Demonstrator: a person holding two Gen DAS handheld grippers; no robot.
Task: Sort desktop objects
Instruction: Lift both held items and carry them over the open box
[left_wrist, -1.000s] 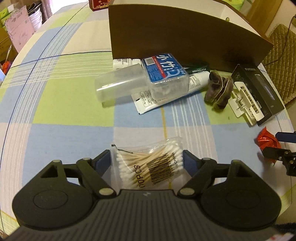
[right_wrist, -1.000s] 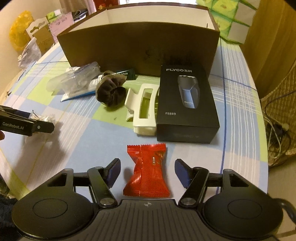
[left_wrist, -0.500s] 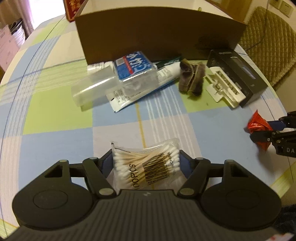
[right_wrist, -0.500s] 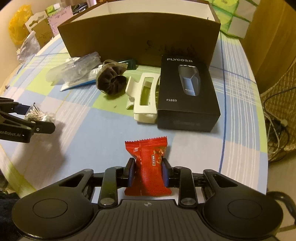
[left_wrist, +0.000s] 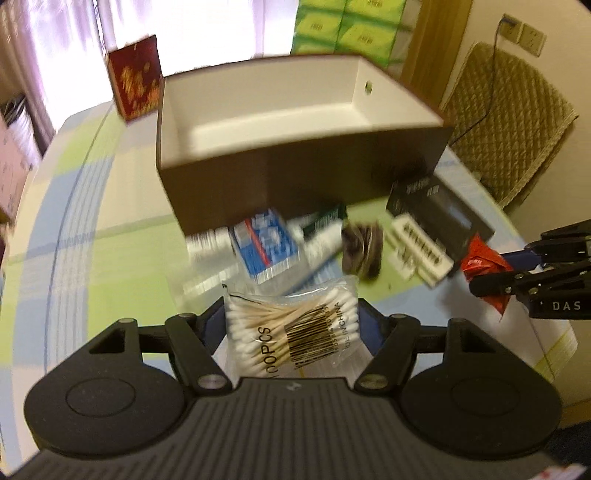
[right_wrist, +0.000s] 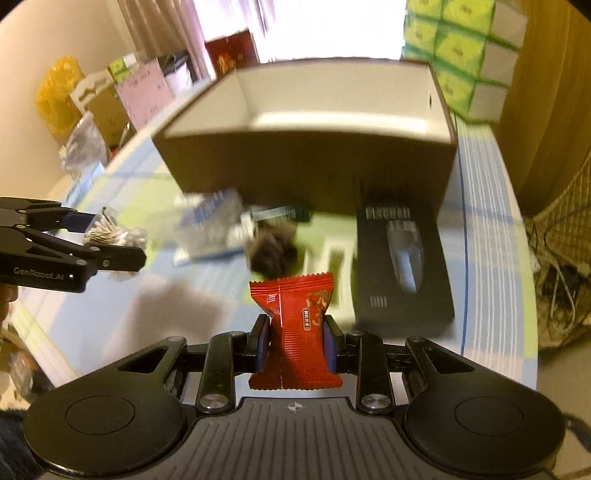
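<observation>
bg: green tissue packs (left_wrist: 347, 29) stacked | red gift box (left_wrist: 135, 77) on table | quilted chair (left_wrist: 517, 122) right

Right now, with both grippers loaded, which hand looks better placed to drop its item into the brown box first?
Probably the right. Its gripper, clamped on the red packet, points nearly centred at the brown box. The left gripper, holding the cotton swabs, sees the box similarly ahead, so the edge is slight.

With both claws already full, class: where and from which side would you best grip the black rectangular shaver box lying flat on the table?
Probably across its two long side edges, coming down from above. The black rectangular shaver box lies flat, so those parallel edges are its narrower span. Mind the cream plastic clip close along one side and the brown cardboard box just behind its far end.
</observation>
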